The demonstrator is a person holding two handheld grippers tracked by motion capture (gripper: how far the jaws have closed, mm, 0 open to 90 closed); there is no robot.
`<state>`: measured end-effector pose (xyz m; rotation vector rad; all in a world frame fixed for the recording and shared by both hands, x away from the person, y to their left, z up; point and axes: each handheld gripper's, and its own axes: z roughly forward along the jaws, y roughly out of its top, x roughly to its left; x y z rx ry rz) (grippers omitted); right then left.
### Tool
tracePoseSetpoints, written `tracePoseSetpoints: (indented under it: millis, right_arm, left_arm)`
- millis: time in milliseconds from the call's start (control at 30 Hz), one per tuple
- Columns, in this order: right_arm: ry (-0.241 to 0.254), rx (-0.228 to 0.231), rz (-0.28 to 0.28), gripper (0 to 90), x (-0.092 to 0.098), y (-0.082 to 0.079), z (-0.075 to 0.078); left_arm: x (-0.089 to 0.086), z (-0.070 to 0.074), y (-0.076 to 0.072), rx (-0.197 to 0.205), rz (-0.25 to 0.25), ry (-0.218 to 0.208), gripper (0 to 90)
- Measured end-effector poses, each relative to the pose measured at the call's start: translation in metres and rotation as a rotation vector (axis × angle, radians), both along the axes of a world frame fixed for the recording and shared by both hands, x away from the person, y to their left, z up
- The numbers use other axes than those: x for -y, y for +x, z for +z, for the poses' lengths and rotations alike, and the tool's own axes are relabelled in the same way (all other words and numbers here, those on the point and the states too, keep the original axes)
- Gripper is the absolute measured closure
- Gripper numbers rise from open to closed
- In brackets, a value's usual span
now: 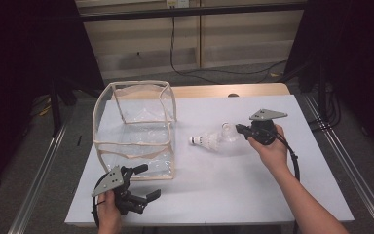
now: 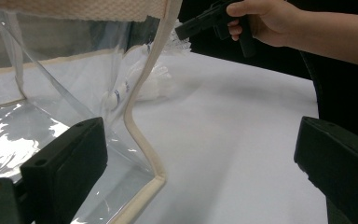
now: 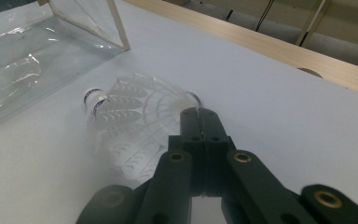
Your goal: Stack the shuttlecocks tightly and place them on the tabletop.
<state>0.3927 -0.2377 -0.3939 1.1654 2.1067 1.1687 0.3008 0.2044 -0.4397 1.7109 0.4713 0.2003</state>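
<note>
Two white shuttlecocks lie together mid-table: one points its blue-banded cork at the bag, the other sits just right of it. My right gripper is shut, its tips pinching the white skirt's rim; a second banded cork shows just beyond the tips. A clear plastic bag with beige trim stands open-topped at the left. My left gripper is open at the bag's near right corner and holds nothing.
A white sheet covers the table, with a wooden edge at the back. Metal rails run along both sides on the floor. The other hand with its gripper appears at the top of the left gripper view.
</note>
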Motion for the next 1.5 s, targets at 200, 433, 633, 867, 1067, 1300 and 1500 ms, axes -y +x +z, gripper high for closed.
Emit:
tracePoseSetpoints:
  millis: [200, 433, 633, 867, 1067, 1300, 1500]
  right_arm:
    - [0.006, 0.002, 0.010, 90.0, 0.003, -0.005, -0.002]
    - [0.008, 0.000, 0.013, 90.0, 0.007, -0.009, -0.003]
    - [0.005, -0.001, 0.013, 90.0, 0.010, -0.013, -0.004]
    - [0.000, -0.006, 0.025, 90.0, 0.010, -0.017, -0.006]
    - [-0.006, -0.013, 0.036, 90.0, 0.009, -0.019, -0.009]
    - [-0.014, -0.028, 0.051, 90.0, 0.006, -0.021, -0.014]
    - [-0.025, -0.037, 0.062, 90.0, 0.004, -0.022, -0.017]
  left_arm:
    - [0.000, 0.000, 0.000, -0.001, -0.003, 0.000, 2.7]
    - [0.001, 0.000, 0.000, -0.001, -0.002, 0.001, 2.8]
    - [0.001, 0.000, 0.000, -0.002, -0.001, 0.001, 2.8]
    - [0.001, 0.000, 0.000, 0.000, -0.002, 0.005, 2.7]
    - [0.001, 0.000, 0.000, 0.000, -0.002, 0.005, 2.7]
    - [0.001, 0.000, 0.000, 0.000, -0.003, 0.006, 2.7]
    - [0.001, 0.000, 0.000, 0.001, -0.003, 0.007, 2.8]
